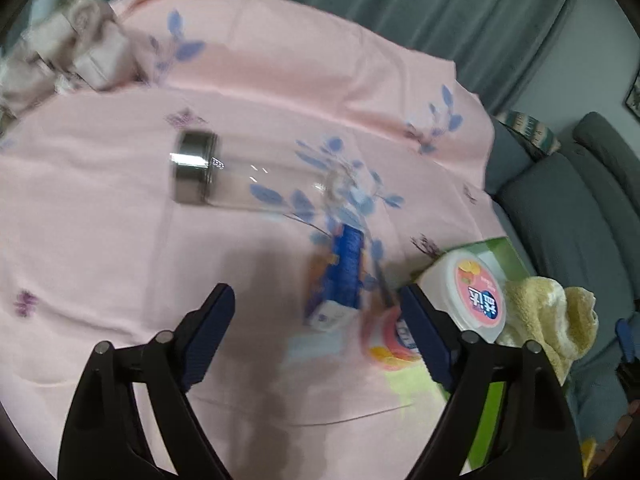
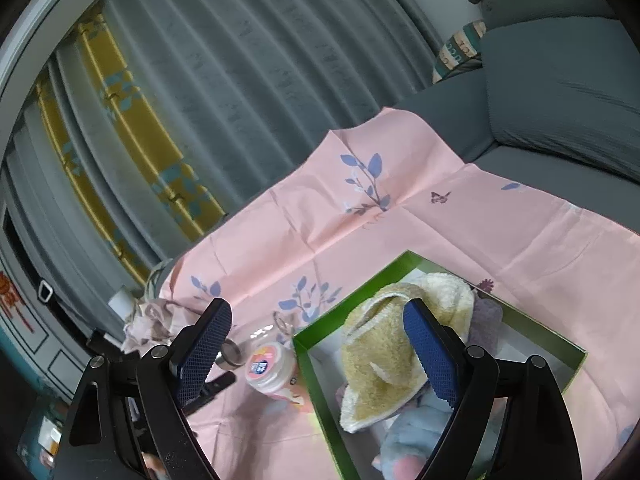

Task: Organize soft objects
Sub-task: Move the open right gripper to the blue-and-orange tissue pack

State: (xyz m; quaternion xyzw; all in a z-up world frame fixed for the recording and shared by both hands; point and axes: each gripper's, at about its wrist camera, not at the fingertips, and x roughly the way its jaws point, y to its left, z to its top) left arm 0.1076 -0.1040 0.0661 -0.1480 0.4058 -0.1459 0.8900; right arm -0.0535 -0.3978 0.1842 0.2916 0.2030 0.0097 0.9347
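A green box [image 2: 320,380] on the pink floral cloth holds a cream-yellow towel [image 2: 380,356], a purple cloth [image 2: 486,318] and a blue-pink soft item [image 2: 412,436]. My right gripper [image 2: 316,344] is open and empty above the box's left edge. The towel also shows in the left wrist view [image 1: 544,316], draped over the box [image 1: 492,248]. A crumpled beige cloth [image 1: 72,52] lies at the far left of the table; it also shows in the right wrist view [image 2: 152,320]. My left gripper [image 1: 316,320] is open and empty above the table.
A clear glass bottle with a steel lid [image 1: 240,176] lies on its side mid-table. A blue packet [image 1: 340,280] and a white round jar with a pink lid [image 1: 468,292] sit by the box. A grey sofa [image 1: 580,208] stands to the right, curtains [image 2: 240,80] behind.
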